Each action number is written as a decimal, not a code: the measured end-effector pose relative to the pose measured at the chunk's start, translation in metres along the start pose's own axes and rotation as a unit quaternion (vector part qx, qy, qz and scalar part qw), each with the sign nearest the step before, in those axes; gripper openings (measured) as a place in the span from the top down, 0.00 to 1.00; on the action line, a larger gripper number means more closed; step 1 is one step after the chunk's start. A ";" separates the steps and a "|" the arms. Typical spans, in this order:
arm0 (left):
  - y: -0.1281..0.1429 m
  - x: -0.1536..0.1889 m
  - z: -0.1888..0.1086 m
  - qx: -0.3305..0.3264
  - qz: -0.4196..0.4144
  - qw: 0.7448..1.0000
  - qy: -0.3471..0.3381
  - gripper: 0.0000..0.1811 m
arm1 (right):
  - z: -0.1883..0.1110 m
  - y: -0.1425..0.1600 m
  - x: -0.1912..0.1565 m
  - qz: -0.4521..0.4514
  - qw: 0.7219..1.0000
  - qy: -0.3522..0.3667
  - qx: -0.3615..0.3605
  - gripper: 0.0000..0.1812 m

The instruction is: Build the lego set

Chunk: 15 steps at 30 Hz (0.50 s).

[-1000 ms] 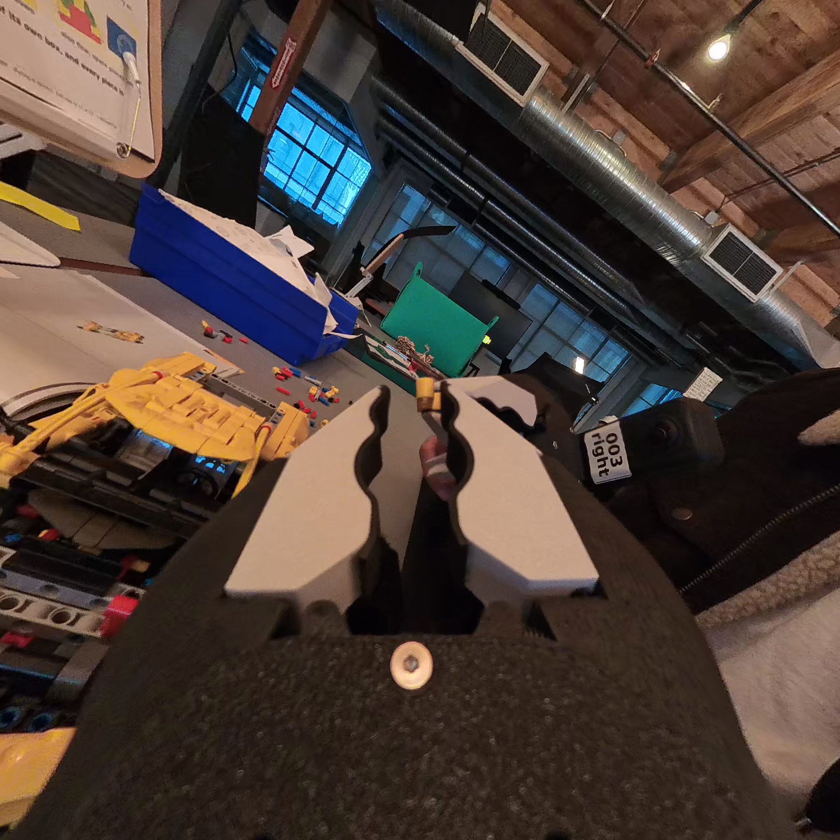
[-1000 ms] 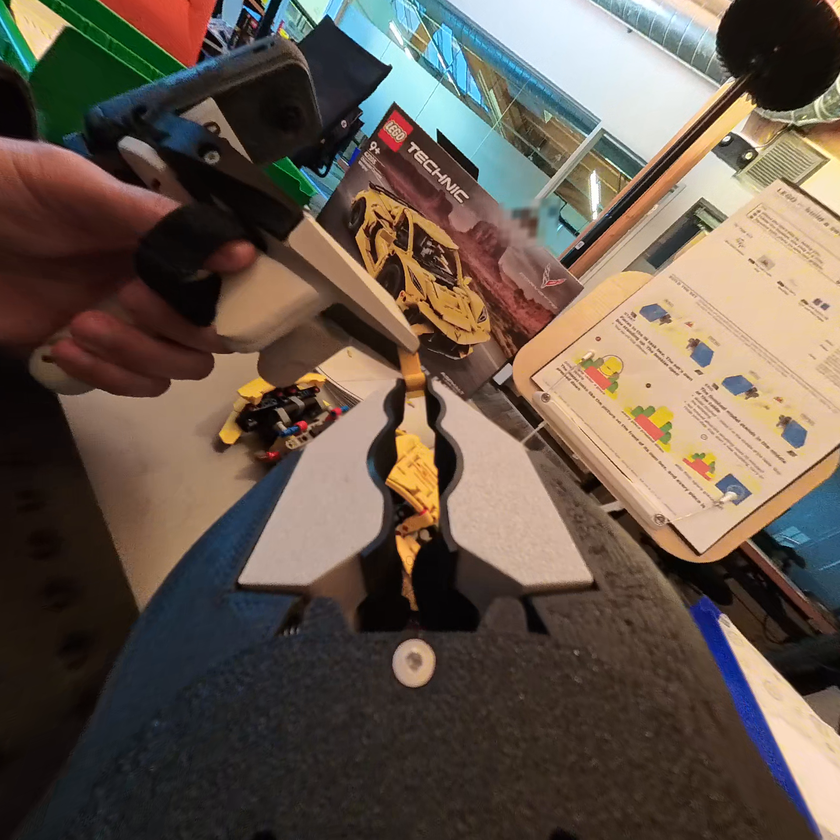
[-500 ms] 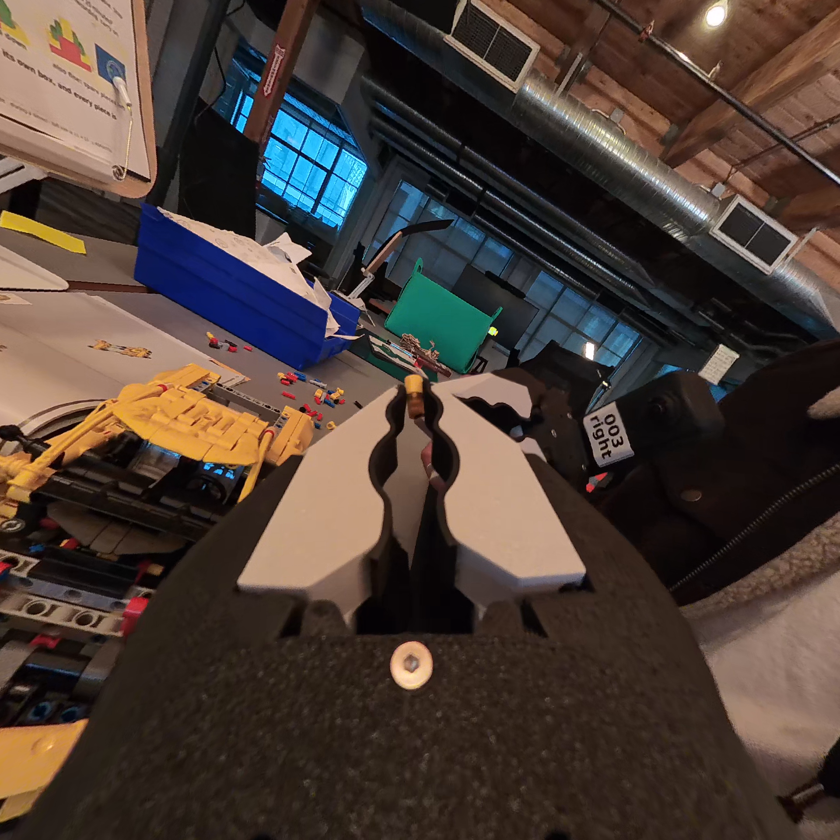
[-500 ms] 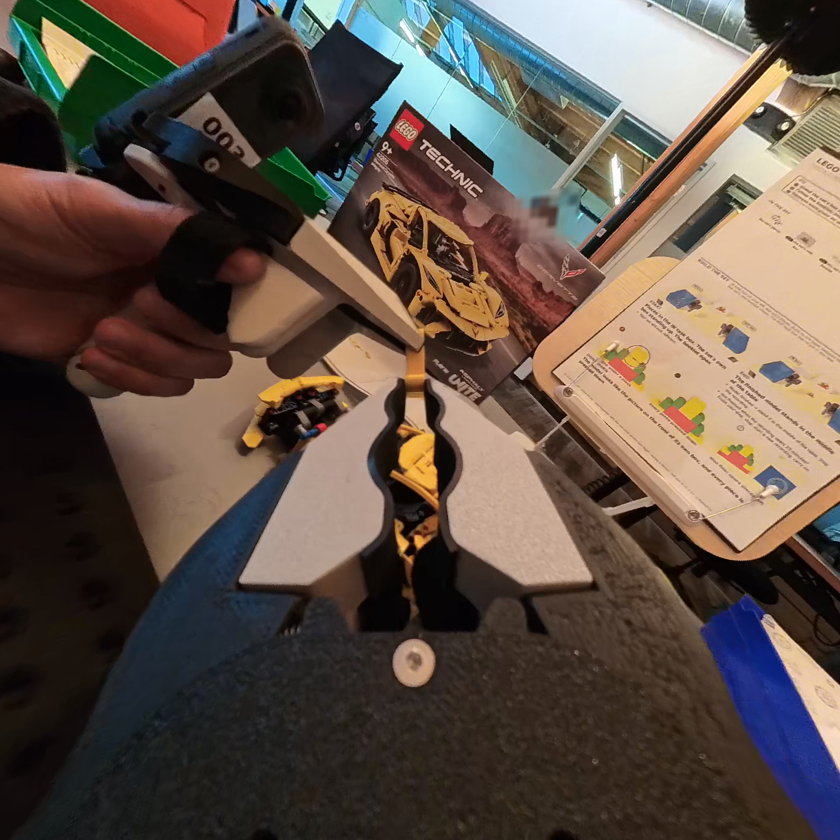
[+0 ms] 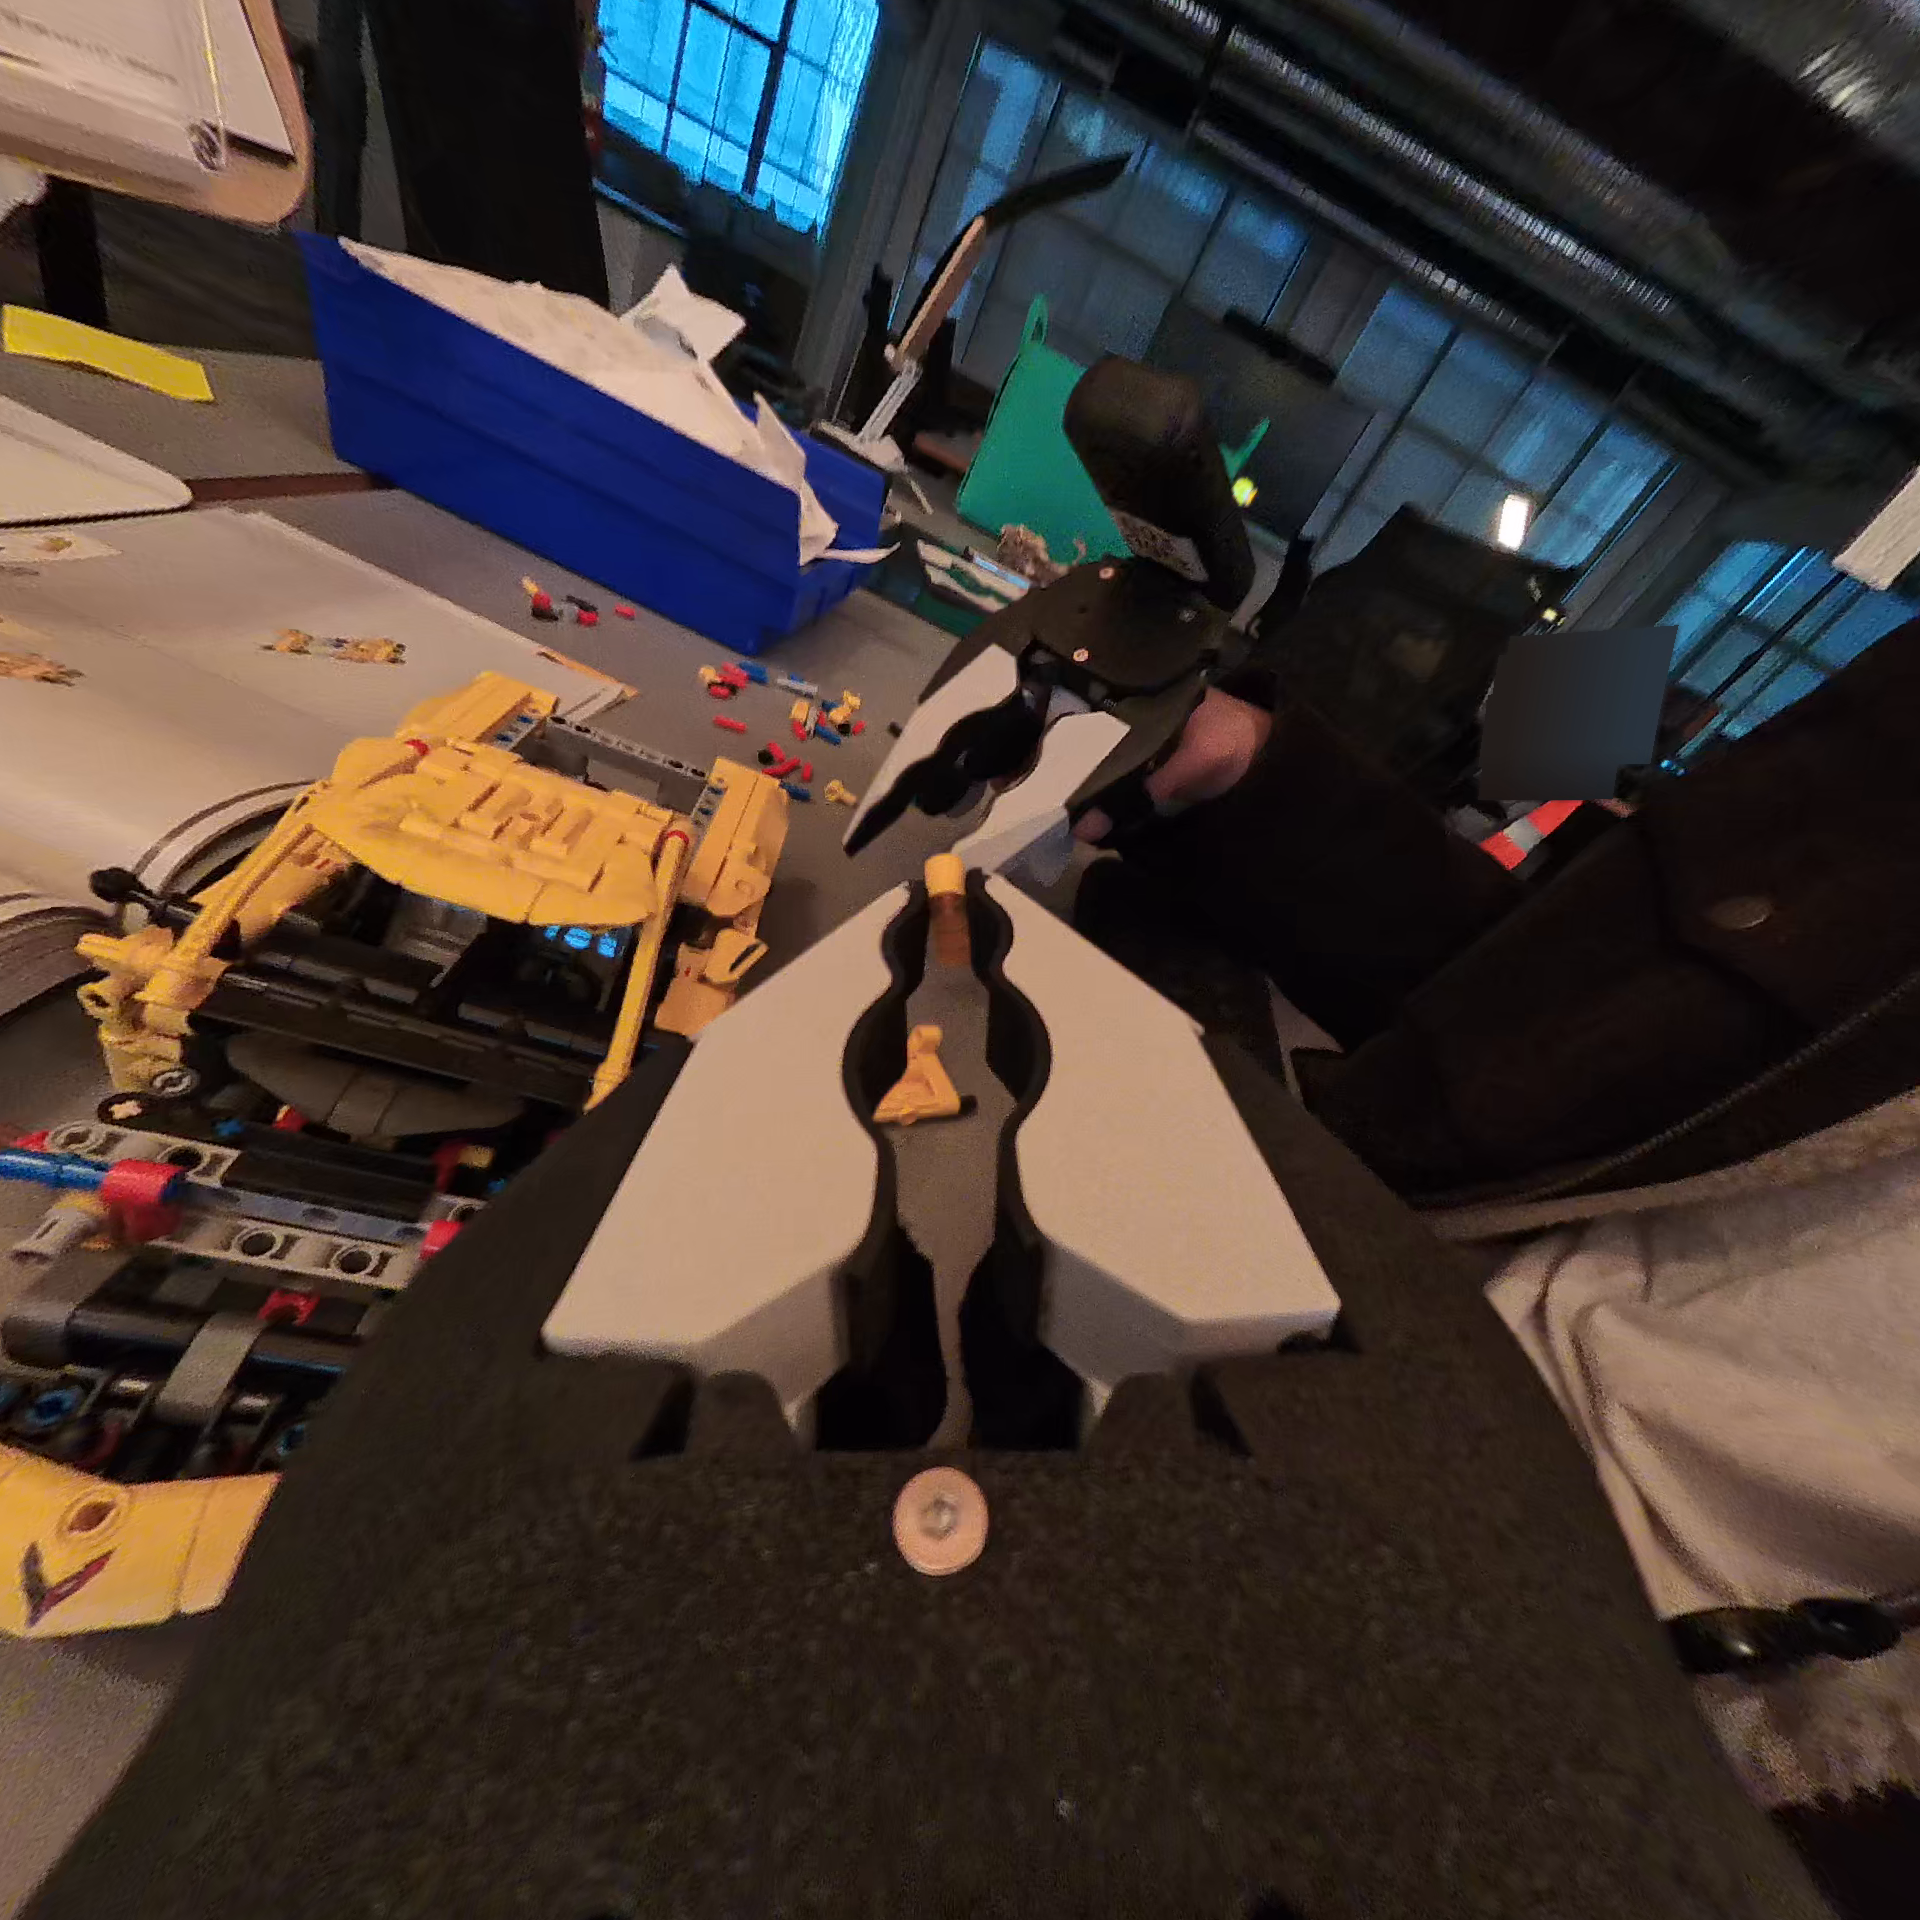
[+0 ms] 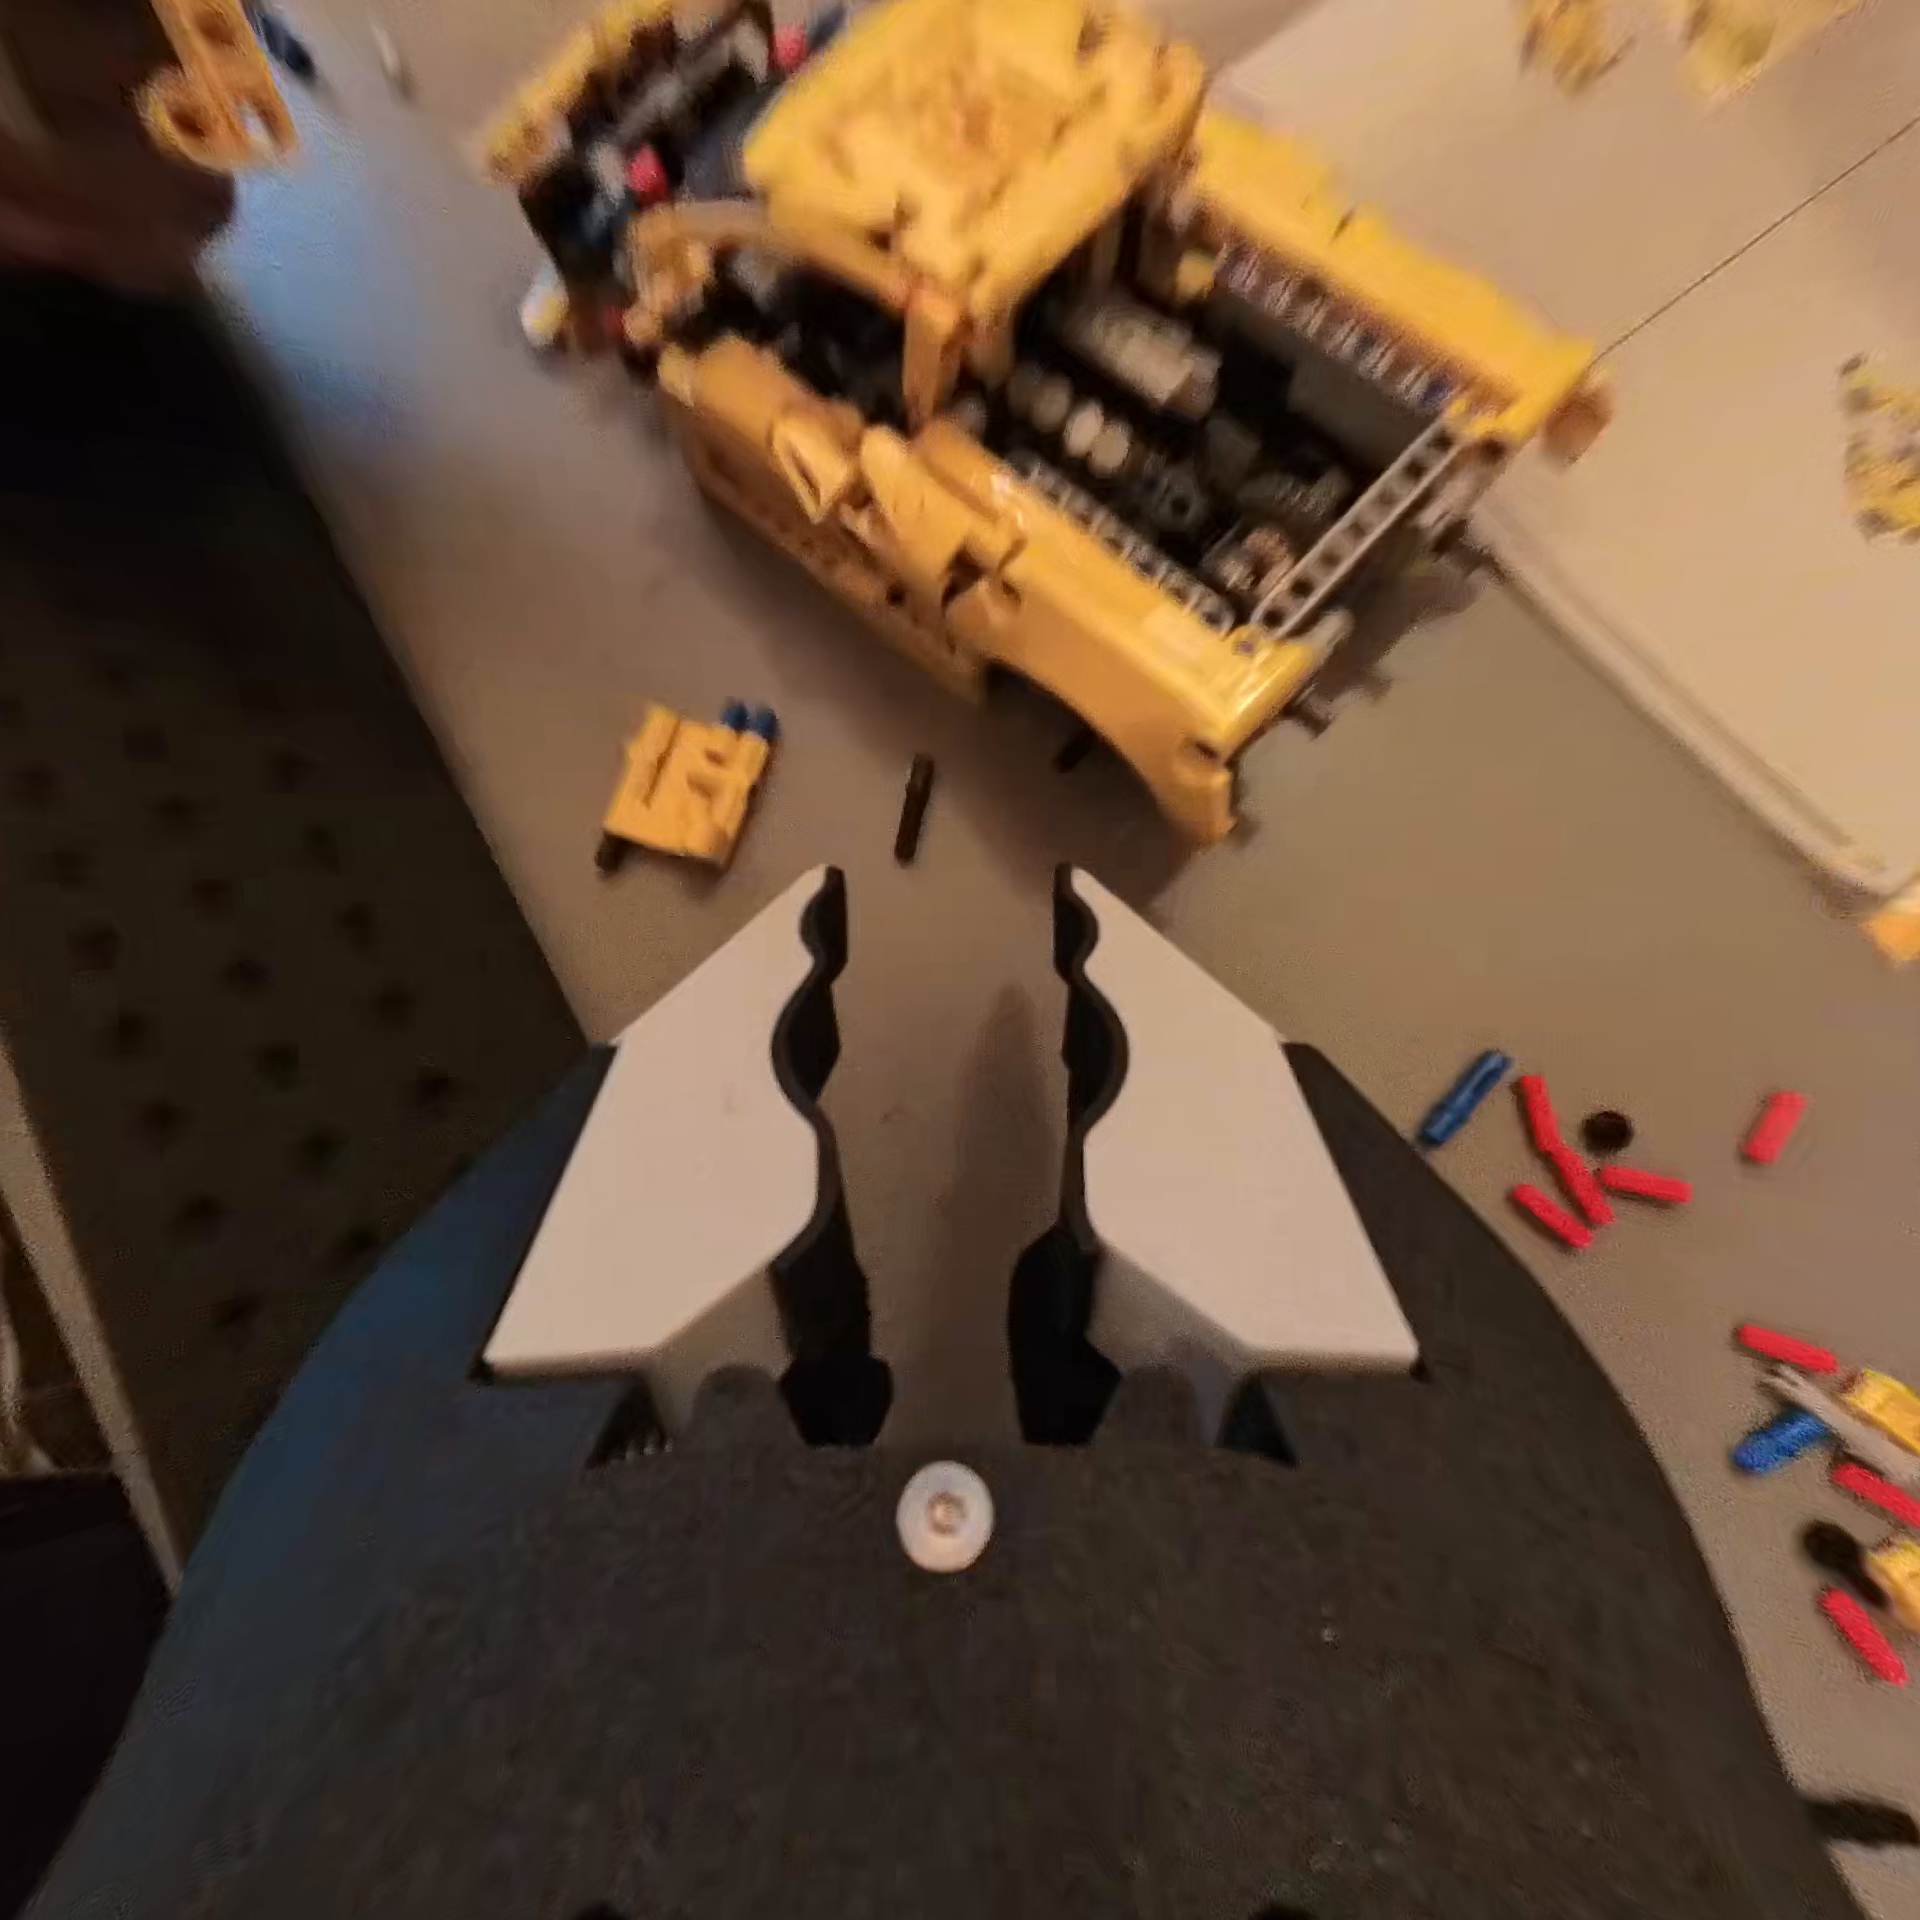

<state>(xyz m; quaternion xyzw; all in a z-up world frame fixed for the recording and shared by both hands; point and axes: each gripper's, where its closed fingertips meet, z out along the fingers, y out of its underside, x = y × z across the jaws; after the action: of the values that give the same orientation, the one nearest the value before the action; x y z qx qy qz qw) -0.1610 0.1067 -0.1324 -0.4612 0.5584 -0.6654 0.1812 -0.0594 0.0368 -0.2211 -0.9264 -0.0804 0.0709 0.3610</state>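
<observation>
Left wrist: my left gripper point(image 5: 945, 883) still pinches the yellow piece point(image 5: 943, 902) at its tips; car point(image 5: 457, 883) at 9 o'clock.

Right wrist: right gripper point(image 6: 940, 883) has let go, jaws spread, now aimed down at the table, car point(image 6: 1039, 395) at 12. Handover done; I judge fitting comes next.

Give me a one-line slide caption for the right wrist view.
Open right tongs hover above the table, aimed at a loose black pin beside the partly built yellow car.
</observation>
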 end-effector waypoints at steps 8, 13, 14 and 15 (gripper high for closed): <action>0.006 0.000 0.004 -0.015 -0.001 1.000 -0.002 0.96 | 0.030 0.001 -0.007 -0.046 0.999 0.013 -0.001 0.90; 0.008 0.002 0.005 -0.018 -0.005 1.000 0.006 0.96 | 0.033 0.009 -0.013 -0.038 0.999 -0.007 -0.027 0.92; 0.008 0.003 0.005 -0.018 -0.005 1.000 0.007 0.96 | 0.033 0.010 -0.013 -0.033 0.999 -0.009 -0.026 0.92; 0.008 0.003 0.005 -0.018 -0.005 1.000 0.009 0.96 | 0.033 0.010 -0.012 -0.030 0.999 -0.008 -0.024 0.92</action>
<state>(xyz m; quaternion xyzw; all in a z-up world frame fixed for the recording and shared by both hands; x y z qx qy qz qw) -0.1604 0.0990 -0.1386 -0.4615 0.5696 -0.6599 0.1643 -0.0762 0.0489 -0.2506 -0.9315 -0.1124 0.0652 0.3396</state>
